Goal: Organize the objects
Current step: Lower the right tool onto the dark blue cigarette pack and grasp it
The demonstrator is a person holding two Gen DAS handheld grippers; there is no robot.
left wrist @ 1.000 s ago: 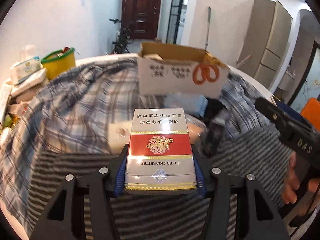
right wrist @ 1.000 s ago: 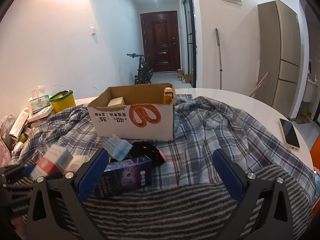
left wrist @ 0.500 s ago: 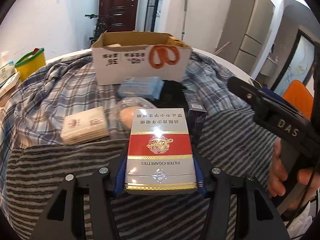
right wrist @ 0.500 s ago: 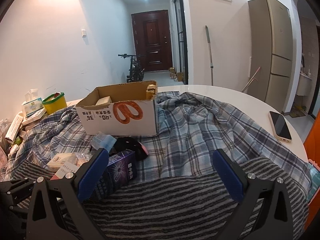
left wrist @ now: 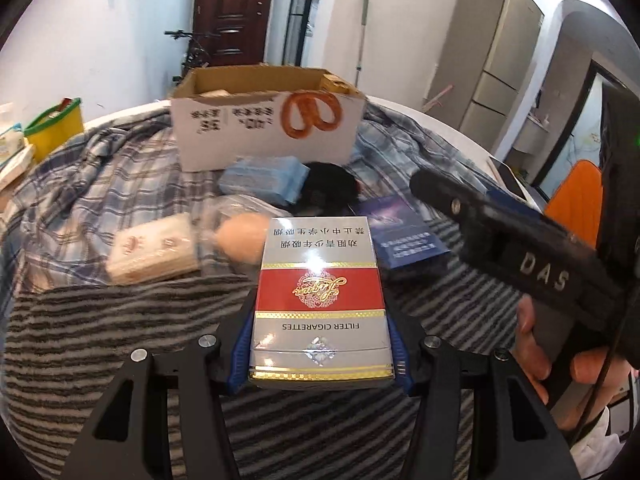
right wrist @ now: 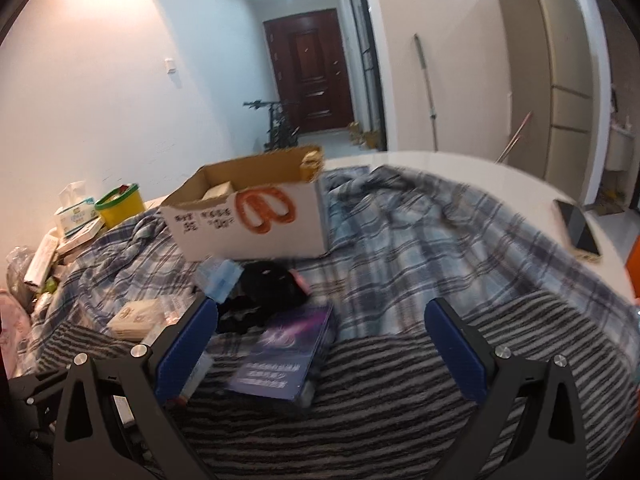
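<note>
On my left wrist view I count one red, silver and gold cigarette pack (left wrist: 319, 300), clamped flat between the blue pads of my left gripper (left wrist: 318, 344), whose jaws are closed on its two long sides. It is held above the grey striped blanket (left wrist: 100, 320). At twelve o'clock from the pack stands one open cardboard box (left wrist: 264, 124) with an orange print, on the blue plaid cloth (left wrist: 100, 200). Between box and pack I see one pale blue packet (left wrist: 262, 180), one black bundle (left wrist: 330, 188), one cream flat box (left wrist: 154, 248) at ten o'clock, one peach-coloured object in clear wrap (left wrist: 244, 236), and one dark blue carton (left wrist: 404, 232) at two o'clock. At three o'clock a bare hand (left wrist: 560, 364) grips the black handle of my right gripper.

On my right wrist view the right gripper (right wrist: 320, 344) points level across the blanket, jaws spread wide with nothing between them. The dark blue carton lies at seven o'clock from its midpoint, near the left pad. One phone (right wrist: 578, 226) rests on the white table (right wrist: 460, 164) at two o'clock.
</note>
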